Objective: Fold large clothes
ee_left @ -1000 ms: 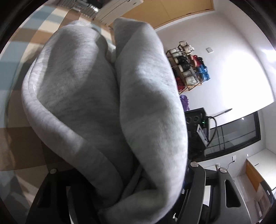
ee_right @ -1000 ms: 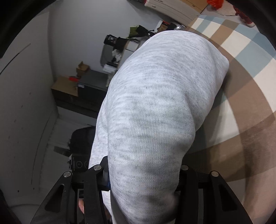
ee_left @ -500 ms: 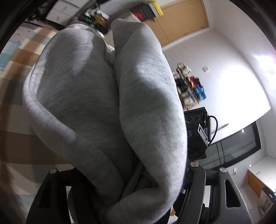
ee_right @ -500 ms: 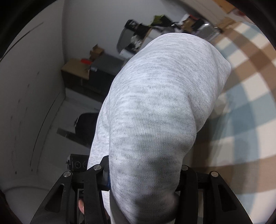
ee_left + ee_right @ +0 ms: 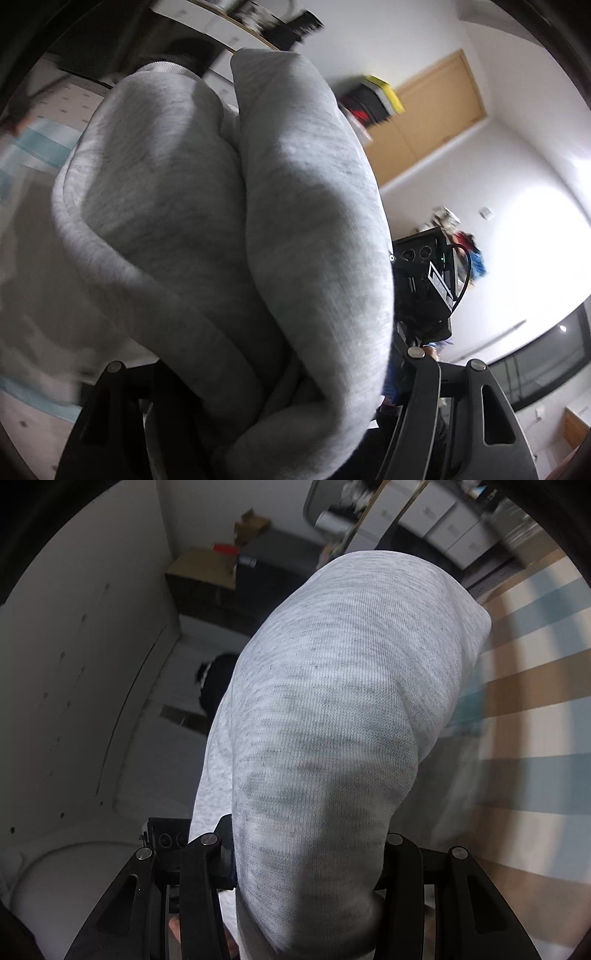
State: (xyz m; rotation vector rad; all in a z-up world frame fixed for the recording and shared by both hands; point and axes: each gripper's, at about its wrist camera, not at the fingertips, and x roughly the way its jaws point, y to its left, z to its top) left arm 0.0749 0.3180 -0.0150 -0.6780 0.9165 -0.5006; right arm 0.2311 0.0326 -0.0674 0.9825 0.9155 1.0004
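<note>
A light grey sweatshirt [image 5: 229, 229] fills the middle of the left wrist view, bunched in thick folds with a ribbed hem along its left side. My left gripper [image 5: 280, 424] is shut on this bunch and holds it up in the air. The same grey sweatshirt [image 5: 332, 720] fills the right wrist view as a smooth hanging fold. My right gripper [image 5: 303, 886] is shut on it. The fingertips of both grippers are hidden by cloth. The other gripper's black body [image 5: 424, 284] shows just right of the cloth.
A checked blue, brown and white cloth surface [image 5: 535, 701] lies at the right of the right wrist view and at the left of the left wrist view [image 5: 33, 147]. White drawer units [image 5: 436, 520], a wooden door [image 5: 436, 110] and white walls stand around.
Both grippers have swung with the sweatshirt still held; the background has shifted, the checked surface has slid aside and more of the room's furniture shows. The grip on the cloth has not changed.
</note>
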